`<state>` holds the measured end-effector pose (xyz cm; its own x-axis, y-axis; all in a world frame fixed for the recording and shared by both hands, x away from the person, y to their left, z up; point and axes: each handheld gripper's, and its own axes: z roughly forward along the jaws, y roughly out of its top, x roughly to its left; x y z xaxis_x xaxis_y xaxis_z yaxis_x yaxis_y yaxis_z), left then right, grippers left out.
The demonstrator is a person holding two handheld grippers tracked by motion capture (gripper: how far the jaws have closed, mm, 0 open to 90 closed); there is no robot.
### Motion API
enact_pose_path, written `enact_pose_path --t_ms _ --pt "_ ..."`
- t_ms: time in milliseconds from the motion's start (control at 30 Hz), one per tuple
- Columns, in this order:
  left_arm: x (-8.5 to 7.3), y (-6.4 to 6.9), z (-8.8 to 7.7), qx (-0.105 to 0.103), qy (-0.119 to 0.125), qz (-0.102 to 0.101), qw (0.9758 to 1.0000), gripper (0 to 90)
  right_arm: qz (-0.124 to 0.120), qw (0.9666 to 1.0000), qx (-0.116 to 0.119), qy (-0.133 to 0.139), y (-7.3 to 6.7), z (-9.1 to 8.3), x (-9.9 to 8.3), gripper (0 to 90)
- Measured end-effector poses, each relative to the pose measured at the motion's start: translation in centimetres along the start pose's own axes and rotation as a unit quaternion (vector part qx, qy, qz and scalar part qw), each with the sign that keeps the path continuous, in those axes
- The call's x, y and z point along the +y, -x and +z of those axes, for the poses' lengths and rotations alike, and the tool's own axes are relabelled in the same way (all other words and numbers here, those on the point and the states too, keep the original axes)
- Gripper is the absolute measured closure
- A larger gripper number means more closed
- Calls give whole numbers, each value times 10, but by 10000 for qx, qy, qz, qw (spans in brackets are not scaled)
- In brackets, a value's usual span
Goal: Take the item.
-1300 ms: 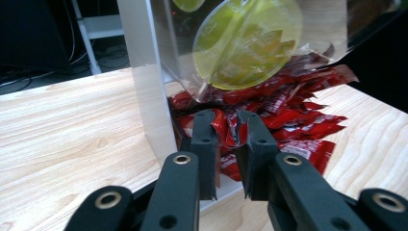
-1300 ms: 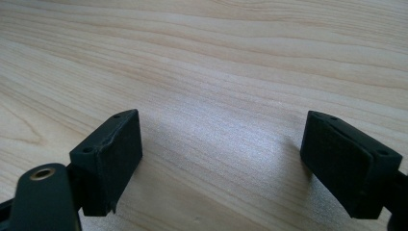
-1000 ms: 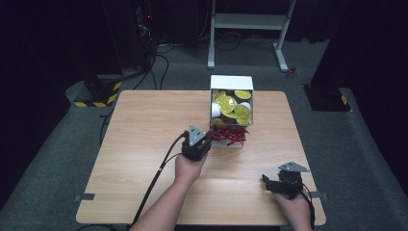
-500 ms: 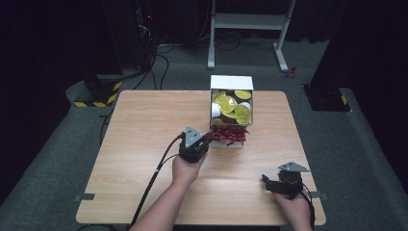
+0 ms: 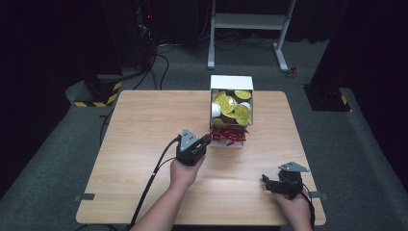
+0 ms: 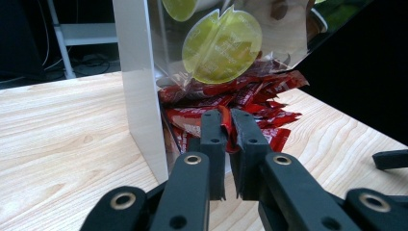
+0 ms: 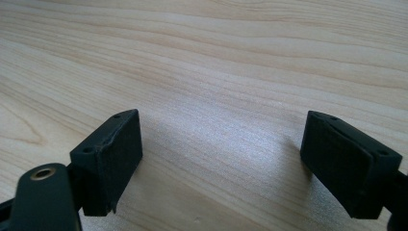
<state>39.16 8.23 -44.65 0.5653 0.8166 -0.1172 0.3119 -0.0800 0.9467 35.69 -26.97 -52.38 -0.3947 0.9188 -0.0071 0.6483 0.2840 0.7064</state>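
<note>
Red sachet (image 6: 226, 126) now pinched between the closed jaws of the left gripper (image 6: 225, 129), at the front edge of the red heap (image 5: 229, 135) spilling from the foot of the white box (image 5: 231, 82) of yellow-lidded cups (image 5: 227, 104) on the worktop (image 5: 144, 125). Little shift from a second ago: left gripper at the box mouth as before, so grip likely set and pull-out next. Right gripper (image 5: 282, 184) parked near the worktop's right front corner, jaws wide open, empty.
</note>
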Motion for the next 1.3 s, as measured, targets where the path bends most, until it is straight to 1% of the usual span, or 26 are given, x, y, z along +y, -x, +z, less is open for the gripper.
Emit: enact_pose_path --t_ms 233,300,367,533,767,867,967,1133,1233,1300 --pt "-1 1 -6 -72 75 -37 9999 846 -1 10000 0 0 0 0 0 147" --pt "-1 1 -8 -85 72 -6 9999 847 -1 10000 0 1 0 0 0 147" --pt "0 2 -9 -111 94 -44 9999 847 -1 10000 0 1 0 0 0 147" --pt "3 2 -12 -147 57 -71 9999 848 2 10000 -1 -1 0 0 0 147" --pt "2 2 -20 -184 96 -113 9997 848 4 10000 -1 0 0 0 0 147" --pt "4 2 -24 -200 89 -70 9997 848 2 10000 0 1 0 0 0 147" --pt "5 3 -27 -231 109 -96 9996 848 -6 10000 -1 2 0 0 0 147" --pt "7 5 -34 -266 145 -34 9995 849 -6 10000 -1 3 0 0 0 147" --pt "8 6 -36 -282 115 -68 9995 849 2 10000 -2 0 0 0 0 148" --pt "8 7 -38 -298 117 -26 9995 849 -1 10000 -5 0 0 0 0 148"
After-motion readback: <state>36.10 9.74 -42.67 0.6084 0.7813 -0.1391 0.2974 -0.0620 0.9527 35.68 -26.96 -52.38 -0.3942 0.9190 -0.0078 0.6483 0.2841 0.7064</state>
